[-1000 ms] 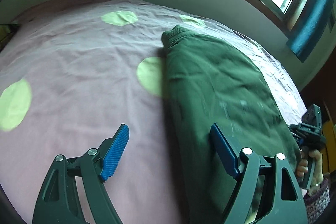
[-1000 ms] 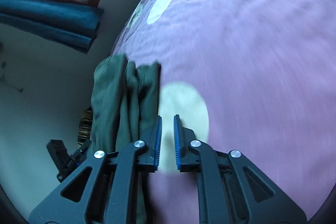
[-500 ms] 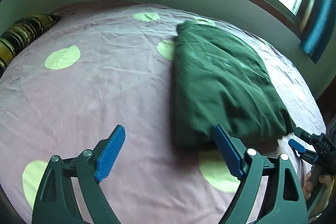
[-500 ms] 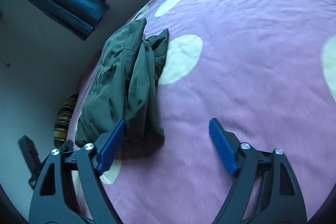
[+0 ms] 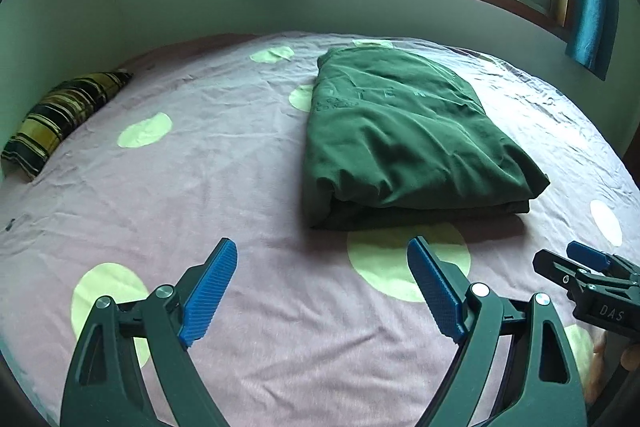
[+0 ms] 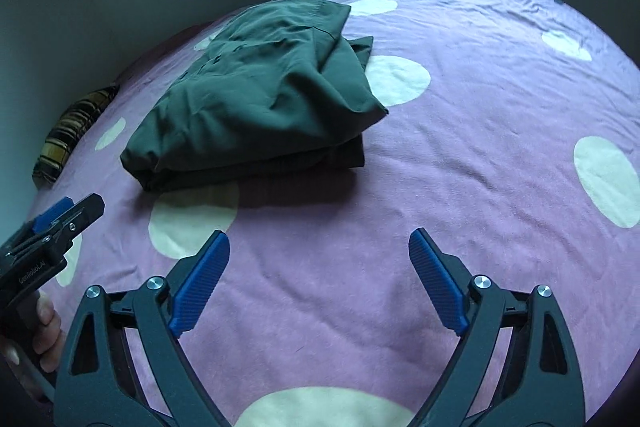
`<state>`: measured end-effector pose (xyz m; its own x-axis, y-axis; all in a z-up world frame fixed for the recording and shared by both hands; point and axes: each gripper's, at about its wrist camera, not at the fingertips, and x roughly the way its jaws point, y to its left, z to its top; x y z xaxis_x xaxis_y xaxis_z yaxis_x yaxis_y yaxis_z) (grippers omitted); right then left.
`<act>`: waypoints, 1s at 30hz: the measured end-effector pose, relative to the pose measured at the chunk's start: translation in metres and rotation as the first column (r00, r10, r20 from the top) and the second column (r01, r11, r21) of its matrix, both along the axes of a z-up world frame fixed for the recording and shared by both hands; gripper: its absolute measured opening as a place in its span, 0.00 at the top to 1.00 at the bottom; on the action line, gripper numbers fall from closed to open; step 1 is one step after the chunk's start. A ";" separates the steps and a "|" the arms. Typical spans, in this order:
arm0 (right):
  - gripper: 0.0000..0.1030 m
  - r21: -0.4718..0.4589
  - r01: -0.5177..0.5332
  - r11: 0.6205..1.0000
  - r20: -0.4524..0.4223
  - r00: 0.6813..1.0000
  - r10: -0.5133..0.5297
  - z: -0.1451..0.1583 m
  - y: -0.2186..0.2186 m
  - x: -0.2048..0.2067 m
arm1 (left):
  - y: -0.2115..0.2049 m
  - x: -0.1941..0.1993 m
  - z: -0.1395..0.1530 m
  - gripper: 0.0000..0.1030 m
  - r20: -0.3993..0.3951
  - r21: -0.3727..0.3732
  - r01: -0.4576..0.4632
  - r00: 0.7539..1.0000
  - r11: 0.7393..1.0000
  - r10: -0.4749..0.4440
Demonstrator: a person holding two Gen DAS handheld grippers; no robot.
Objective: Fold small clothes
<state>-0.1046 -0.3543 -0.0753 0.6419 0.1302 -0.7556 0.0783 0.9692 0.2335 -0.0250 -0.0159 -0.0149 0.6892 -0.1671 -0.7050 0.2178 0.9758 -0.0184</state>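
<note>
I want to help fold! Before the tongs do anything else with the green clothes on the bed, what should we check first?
1. Left tongs open with nothing in them: ok.
2. Right tongs open with nothing in them: ok.
3. Green garment lying folded on the purple sheet, touched by neither tongs: ok.
4. Fold tidy: not ok; in the right wrist view the top layer is wrinkled and lower layers stick out at the near and right edges.
5. Striped pillow well away from the garment: ok.
6. Whether one more fold is needed: cannot tell.
</note>
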 end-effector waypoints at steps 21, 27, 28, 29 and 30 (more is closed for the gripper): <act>0.11 -0.048 0.033 0.998 0.058 0.998 -0.030 0.011 0.016 -0.017 | -0.005 -0.025 0.012 0.16 0.047 0.017 -0.010 0.999 1.000 0.009; 0.11 -0.046 0.027 0.999 0.049 0.999 -0.024 0.009 0.019 -0.017 | -0.006 -0.026 0.011 0.16 0.050 0.026 -0.012 0.999 1.000 0.011; 0.11 -0.047 0.026 0.999 0.049 0.999 -0.023 0.009 0.019 -0.017 | -0.006 -0.026 0.011 0.16 0.046 0.025 -0.012 0.999 1.000 0.011; 0.11 -0.047 0.025 0.999 0.049 0.999 -0.023 0.009 0.020 -0.017 | -0.006 -0.025 0.011 0.16 0.041 0.022 -0.011 0.999 1.000 0.010; 0.11 -0.048 0.025 0.999 0.049 0.999 -0.023 0.009 0.020 -0.017 | -0.006 -0.025 0.010 0.16 0.036 0.021 -0.007 0.999 1.000 0.006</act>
